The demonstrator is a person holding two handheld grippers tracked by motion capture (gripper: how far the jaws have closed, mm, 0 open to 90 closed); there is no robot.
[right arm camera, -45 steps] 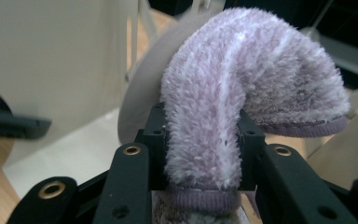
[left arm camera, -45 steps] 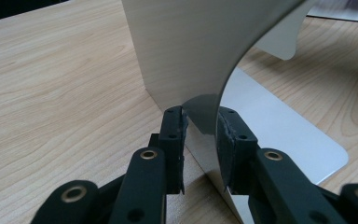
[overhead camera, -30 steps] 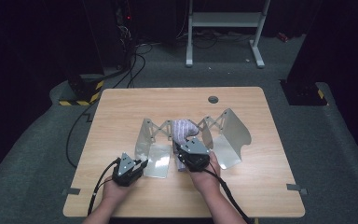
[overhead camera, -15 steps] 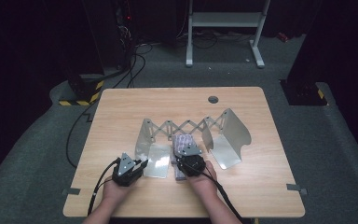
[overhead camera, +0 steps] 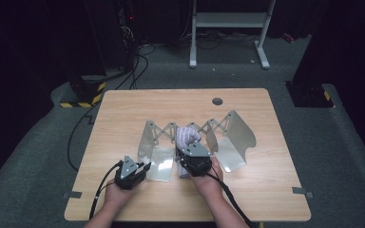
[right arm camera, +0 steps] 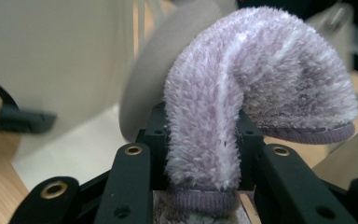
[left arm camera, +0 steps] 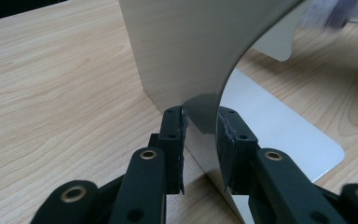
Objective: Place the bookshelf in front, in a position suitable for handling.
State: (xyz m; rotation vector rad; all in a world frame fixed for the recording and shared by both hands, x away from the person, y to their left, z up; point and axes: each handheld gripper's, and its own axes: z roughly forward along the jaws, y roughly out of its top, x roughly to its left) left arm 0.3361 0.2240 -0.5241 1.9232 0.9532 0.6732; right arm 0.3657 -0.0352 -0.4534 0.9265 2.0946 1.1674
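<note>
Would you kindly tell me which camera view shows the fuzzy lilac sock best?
The right gripper view: the fuzzy lilac sock sits close up, clamped between the jaws. The high view shows it small; the left gripper view gives a blurred corner glimpse.

A fuzzy lilac-and-white sock (right arm camera: 242, 93) arches upward and droops over to one side, its darker ribbed cuff (seen at both ends) clamped low at one end. It stands between the two upright plates of a metal expanding rack (overhead camera: 228, 137) on the wooden surface (overhead camera: 123, 109).
</note>
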